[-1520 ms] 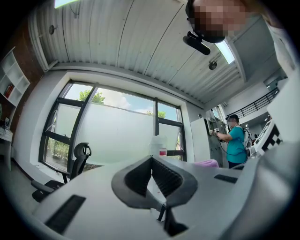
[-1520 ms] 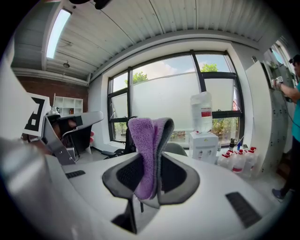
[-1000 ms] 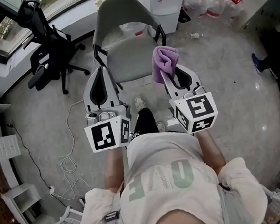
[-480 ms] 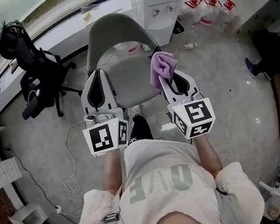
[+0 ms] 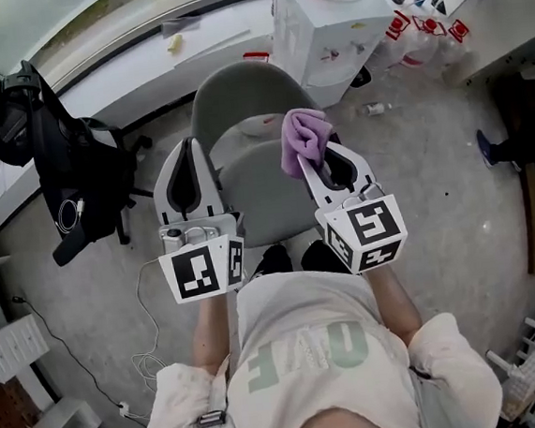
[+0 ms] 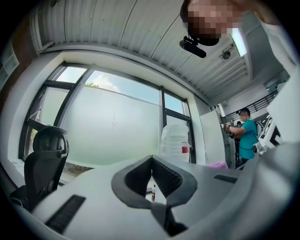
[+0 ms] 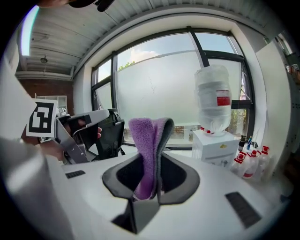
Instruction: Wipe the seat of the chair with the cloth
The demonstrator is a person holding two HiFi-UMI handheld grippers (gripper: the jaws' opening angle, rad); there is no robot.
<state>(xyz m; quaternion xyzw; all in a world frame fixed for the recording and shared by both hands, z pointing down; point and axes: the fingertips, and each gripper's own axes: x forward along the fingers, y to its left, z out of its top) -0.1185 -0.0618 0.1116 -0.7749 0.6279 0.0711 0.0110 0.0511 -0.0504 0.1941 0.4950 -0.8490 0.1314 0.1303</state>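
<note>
As the seat lies bare below me, I judge the wiping not yet begun.

My right hand-held gripper is clamped on the cloth. In the right gripper view the purple fold stands upright between the jaws, pinched low, with most of it bunched above the tips. The cloth is held in the air, over the rear of the seat as the head view shows it, and is not touching the chair.

My left hand-held gripper is closed on nothing, jaws meeting at their tips. It hangs beside the right one, over the seat's left edge.

Handling, my judgement:
- **Cloth:** terry-like, soft, light and limp. There is no weight to fight and nothing to break. It will flop and fold wherever it isn't backed.
- **Hold:** the grip is on a folded edge, so the free bunch leads, which suits me as the wiping face.
- **Slip risk:** pressed on the seat the cloth should drag with some friction, and a thin pinch could let it creep out of the jaws. I'd want the clamp firm and deep in the fold.
- **Chair:** the seat looks smooth, grey and slightly dished. The base is hidden, but the chair may roll or swivel, so I'd press lightly or steady it with the left.
</note>
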